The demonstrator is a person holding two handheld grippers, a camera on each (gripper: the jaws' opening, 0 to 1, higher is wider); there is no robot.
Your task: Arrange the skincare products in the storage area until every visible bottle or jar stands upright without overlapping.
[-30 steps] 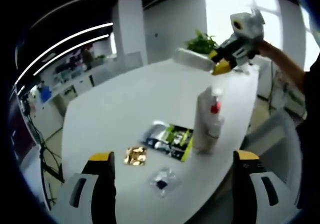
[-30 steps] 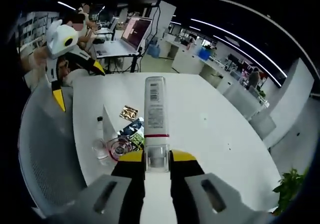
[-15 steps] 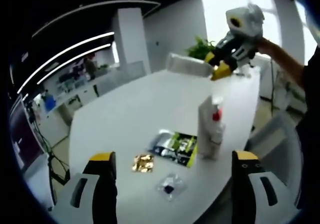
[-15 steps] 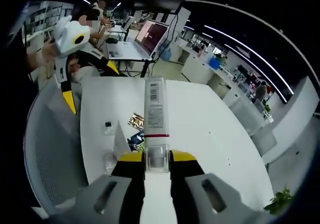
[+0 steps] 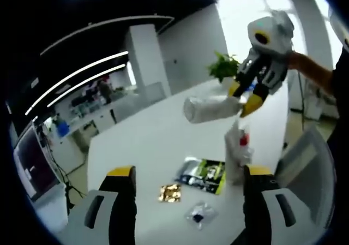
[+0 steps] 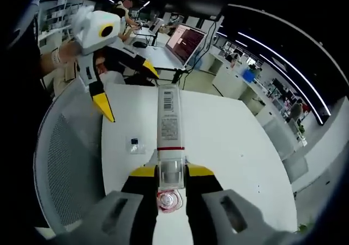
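Your right claw is clamped on the capped end of a white tube — in the right gripper view the tube runs straight out from between the yellow-tipped jaws, its barcode label facing the camera and a red band near the cap. In the left gripper view you can see that same claw held up in the air above the white tabletop, with the tube lying roughly level, well clear of the surface. Your left claw stands open, jaws wide apart with nothing between them; the right gripper view also catches it, raised over the tabletop's near edge beside a grey mesh chair. On the tabletop stand a white bottle and, touching it, a clear bottle with a red collar — both upright, directly under the held tube. Beside them lie a dark and green flat packet, a small gold foil item and a small clear sachet, each apart from the others. A green plant sits beyond the far end of the tabletop.
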